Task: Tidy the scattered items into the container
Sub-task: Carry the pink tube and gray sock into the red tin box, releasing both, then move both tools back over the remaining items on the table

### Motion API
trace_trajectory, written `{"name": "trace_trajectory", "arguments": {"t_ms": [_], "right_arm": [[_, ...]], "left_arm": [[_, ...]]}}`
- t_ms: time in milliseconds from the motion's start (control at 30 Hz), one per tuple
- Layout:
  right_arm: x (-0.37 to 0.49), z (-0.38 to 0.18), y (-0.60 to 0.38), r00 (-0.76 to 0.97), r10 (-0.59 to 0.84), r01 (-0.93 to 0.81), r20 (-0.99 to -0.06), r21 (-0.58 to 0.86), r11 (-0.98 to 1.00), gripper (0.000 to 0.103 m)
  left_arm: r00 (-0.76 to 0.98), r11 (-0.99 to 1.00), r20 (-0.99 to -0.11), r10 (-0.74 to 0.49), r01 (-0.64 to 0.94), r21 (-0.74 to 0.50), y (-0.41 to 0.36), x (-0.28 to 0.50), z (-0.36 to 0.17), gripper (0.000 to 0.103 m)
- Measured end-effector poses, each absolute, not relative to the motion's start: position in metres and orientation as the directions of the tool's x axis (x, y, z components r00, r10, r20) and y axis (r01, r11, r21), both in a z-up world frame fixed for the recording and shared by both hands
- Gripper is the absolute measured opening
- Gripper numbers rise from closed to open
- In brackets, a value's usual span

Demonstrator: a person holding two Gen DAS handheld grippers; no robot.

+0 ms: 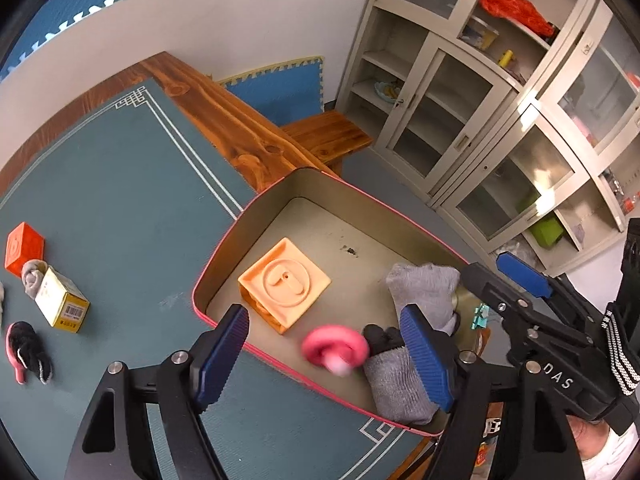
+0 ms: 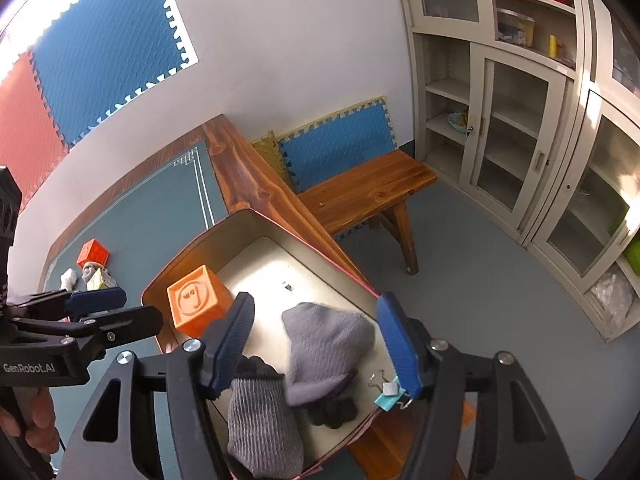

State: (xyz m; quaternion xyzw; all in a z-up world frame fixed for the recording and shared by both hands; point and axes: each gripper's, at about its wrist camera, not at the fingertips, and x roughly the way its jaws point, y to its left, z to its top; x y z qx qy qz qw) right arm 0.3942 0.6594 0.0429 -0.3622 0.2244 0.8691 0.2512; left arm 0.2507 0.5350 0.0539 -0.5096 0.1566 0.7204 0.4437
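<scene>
The container (image 1: 224,248) is a pink-rimmed tin on the green mat (image 1: 120,184). It holds a peach cube (image 1: 285,282), grey socks (image 1: 424,292), a black sock (image 1: 382,338) and a teal binder clip (image 2: 390,398). My left gripper (image 1: 324,320) hangs open over the tin's near edge. A blurred pink ring (image 1: 334,348) is loose between its fingers, clear of both pads. My right gripper (image 2: 316,304) is open above the tin, with a blurred grey sock (image 2: 328,340) loose between its fingers. On the mat at left lie an orange cube (image 1: 24,248), a rolled grey sock (image 1: 33,278), a small yellow box (image 1: 62,300) and a black-and-pink item (image 1: 28,350).
The tin sits at the wooden table's right edge (image 1: 240,140). Beyond it stand a wooden bench (image 2: 360,196) and glass-door cabinets (image 2: 520,120). A hand (image 2: 36,424) grips the left gripper's handle.
</scene>
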Motion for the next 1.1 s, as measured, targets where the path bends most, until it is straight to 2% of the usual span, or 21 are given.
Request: {"name": "trace_trajectory", "arguments": {"t_ms": [700, 967, 1100], "right_arm": [[0.35, 0.046, 0.609, -0.648, 0.187, -0.487, -0.738, 0.214, -0.847, 0.068], [0.322, 0.045, 0.57, -0.661, 0.124, -0.409, -0.74, 0.216, -0.887, 0.068], [0.309, 0.044, 0.548, -0.664, 0.094, -0.367, -0.742, 0.214, -0.905, 0.072]], "left_arm": [[-0.162, -0.718, -0.887, 0.433, -0.657, -0.23, 0.45, 0.207, 0.048, 0.08], [-0.253, -0.796, -0.895, 0.369, -0.582, -0.164, 0.395, 0.191, 0.047, 0.08], [-0.272, -0.839, -0.905, 0.327, -0.524, -0.145, 0.366, 0.18, 0.041, 0.08]]}}
